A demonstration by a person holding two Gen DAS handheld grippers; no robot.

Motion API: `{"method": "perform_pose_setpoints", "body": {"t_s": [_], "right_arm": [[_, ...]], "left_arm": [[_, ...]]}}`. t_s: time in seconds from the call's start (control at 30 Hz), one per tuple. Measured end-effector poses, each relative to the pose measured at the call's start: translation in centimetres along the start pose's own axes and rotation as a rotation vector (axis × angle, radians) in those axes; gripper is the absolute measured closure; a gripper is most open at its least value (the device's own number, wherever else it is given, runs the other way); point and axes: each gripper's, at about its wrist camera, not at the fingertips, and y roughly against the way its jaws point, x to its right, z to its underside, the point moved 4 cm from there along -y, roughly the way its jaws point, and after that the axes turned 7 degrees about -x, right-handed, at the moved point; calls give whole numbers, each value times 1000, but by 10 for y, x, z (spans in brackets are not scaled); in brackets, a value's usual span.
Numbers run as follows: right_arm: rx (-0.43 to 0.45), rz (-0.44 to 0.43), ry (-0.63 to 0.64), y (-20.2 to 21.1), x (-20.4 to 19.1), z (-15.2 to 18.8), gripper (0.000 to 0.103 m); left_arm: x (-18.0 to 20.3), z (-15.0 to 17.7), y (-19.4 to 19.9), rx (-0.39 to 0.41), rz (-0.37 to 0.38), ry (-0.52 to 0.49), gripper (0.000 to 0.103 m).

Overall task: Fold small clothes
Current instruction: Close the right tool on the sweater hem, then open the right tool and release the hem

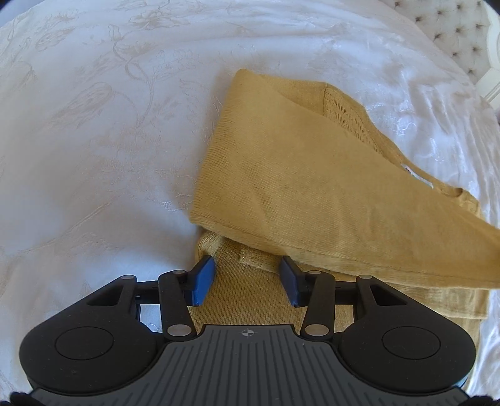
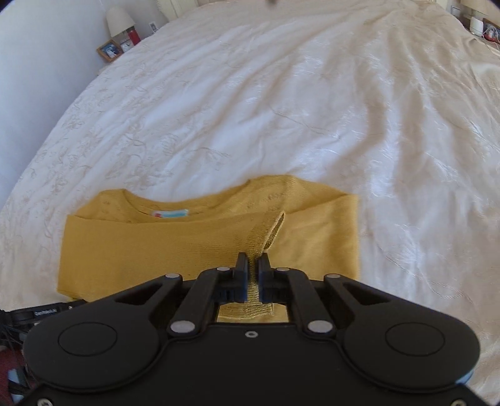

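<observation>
Lying on the white bed cover with a faint floral pattern (image 2: 281,109), the mustard-yellow knitted small sweater (image 2: 193,246) is partly folded, its sleeves turned in across the body and its neckline facing away from the right wrist camera, with a small white and blue label (image 2: 170,213) inside the collar. The right gripper (image 2: 252,262) has its jaws closed on a raised strip of the sweater's knit near the sweater's lower middle, lifting that fold above the rest. The left gripper (image 1: 247,278) hangs over the sweater's near edge with its blue-padded jaws apart, nothing pressed between them. Beyond the sweater, at the bed's far corner, stand a white lamp (image 2: 118,18) and a wooden picture frame (image 2: 109,50).
</observation>
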Motion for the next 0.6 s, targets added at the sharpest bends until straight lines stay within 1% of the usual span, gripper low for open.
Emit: {"method": "perform_pose_setpoints", "body": {"t_s": [0.1,0.23,0.4,0.5,0.57,0.6], "right_arm": [[-26,32,-35,-11,17,5,91],[-20,68,-40,-10,20,10,91],[-53,135,-56,-22,34,17,91],[-56,139,-72,-30,37,18,91],[-50,151,-61,-33,35,18,89],[-50,158,-56,-35,34,18,83]], "left_arm": [[1,-1,0,-3,-1,-1,58],[2,-3,0,-6,2,-8,58],[3,-5,1,-10,1,-37,58],[4,-6,1,-21,3,-60,57],[4,-6,3,-24,5,-69,57],[4,-6,4,-24,5,-74,57]]}}
